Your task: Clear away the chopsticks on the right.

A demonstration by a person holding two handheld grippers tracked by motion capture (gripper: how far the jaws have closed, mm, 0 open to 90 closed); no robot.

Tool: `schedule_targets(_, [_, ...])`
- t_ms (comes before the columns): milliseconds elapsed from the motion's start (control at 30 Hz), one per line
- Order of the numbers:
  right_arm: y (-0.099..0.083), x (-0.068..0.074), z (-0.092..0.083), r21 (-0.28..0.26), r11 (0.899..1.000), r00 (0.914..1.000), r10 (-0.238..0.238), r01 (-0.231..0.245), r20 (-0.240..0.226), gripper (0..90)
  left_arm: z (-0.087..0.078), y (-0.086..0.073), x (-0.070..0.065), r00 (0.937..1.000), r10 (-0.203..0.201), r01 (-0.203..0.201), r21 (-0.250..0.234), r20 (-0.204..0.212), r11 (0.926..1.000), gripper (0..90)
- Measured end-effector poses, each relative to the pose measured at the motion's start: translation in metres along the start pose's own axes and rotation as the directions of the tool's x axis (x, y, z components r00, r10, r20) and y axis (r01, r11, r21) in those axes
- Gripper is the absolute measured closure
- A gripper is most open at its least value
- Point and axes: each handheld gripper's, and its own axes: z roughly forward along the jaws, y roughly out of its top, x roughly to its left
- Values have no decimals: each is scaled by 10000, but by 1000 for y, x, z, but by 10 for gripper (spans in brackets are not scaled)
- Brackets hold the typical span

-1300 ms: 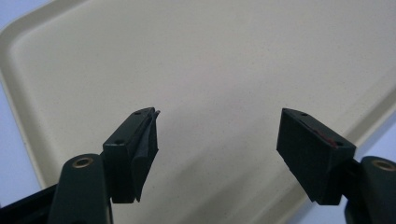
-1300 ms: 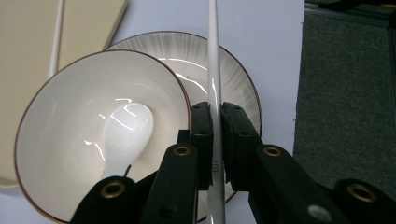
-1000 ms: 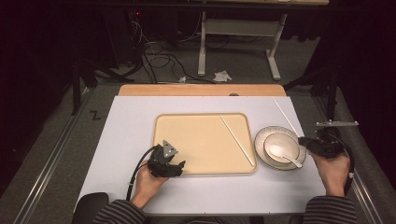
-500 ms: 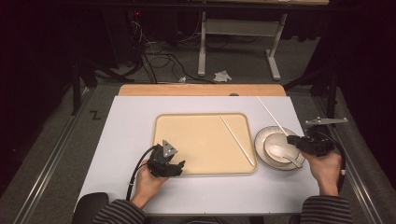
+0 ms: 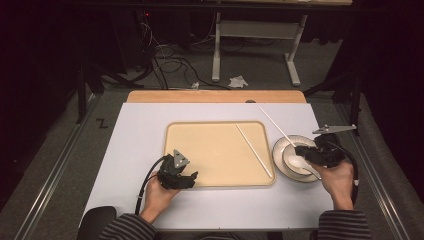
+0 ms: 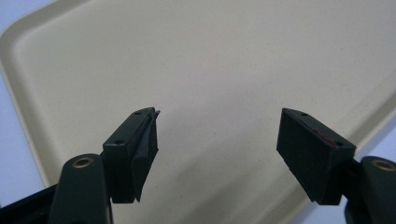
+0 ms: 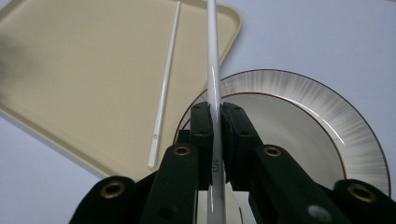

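Right claw [image 5: 301, 151] in the high view hovers over the plate [image 5: 280, 150] at the right of the worktop [image 5: 130, 145], its jaws pressed together on a white chopstick [image 5: 272, 123] that slants up and away toward the far edge. On the plate lies a white spoon [image 5: 296, 162]. Just left of the plate sits the beige tray [image 5: 210, 150], with a second chopstick [image 5: 253, 150] lying slantwise along its right side. Left claw [image 5: 184, 180] rests at the tray's near left edge, held in the person's left hand [image 5: 157, 196].

From the left claw view, the left claw [image 6: 217, 135] has its jaws spread wide with nothing between them, and the bare floor of the tray [image 6: 210, 60] lies beneath.

From the right claw view, the right claw [image 7: 215, 122] is clamped tight on the held chopstick [image 7: 212, 51], which runs straight up between the pads and out past the top of the frame. Below the jaws lies the striped-rim plate [image 7: 336, 116]. The other chopstick [image 7: 164, 88] lies on the tray [image 7: 84, 70] to the left, its near end close to the tray's rim, apart from the held one.
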Motion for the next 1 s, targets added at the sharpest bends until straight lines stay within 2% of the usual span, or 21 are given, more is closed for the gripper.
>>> schedule_targets(300, [6,17,6,119,9992,9985,-387,392,-382,851,0,0,0,10000,-28,28,-24,-8,10000,294])
schedule_targets(600, [11,36,12,323,9959,9952,-830,848,-526,851,-1,1,1,10000,-68,68,-43,-13,10000,294])
schedule_targets(1000, [13,51,22,469,9939,9911,-951,998,-931,851,0,1,1,10000,-69,69,-26,-22,10000,295])
